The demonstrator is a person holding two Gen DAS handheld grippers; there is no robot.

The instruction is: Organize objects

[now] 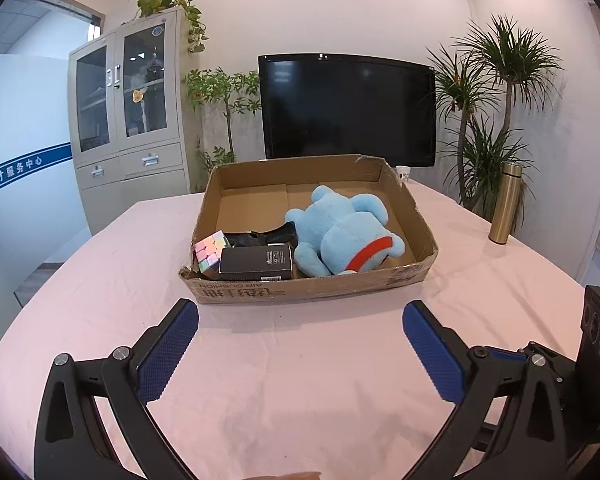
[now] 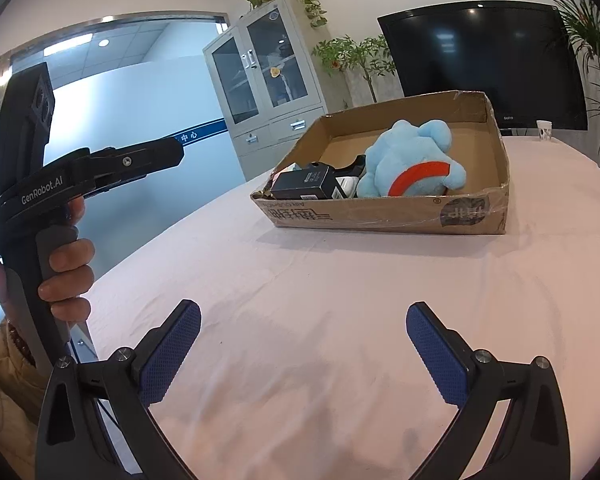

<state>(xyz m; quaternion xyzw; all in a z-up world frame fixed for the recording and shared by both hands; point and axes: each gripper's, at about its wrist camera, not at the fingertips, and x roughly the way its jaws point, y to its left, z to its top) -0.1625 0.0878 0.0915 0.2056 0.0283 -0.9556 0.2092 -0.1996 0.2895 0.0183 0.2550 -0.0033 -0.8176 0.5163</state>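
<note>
Cardboard box (image 1: 312, 288) of toys sits ahead of each wide-open, empty hand-held gripper, left (image 1: 300, 320) and right (image 2: 303, 320).

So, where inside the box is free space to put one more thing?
The cardboard box is bare along its far wall, behind the blue plush. Its near-left corner is crowded: pastel cube, black carton and a dark item packed together.
</note>
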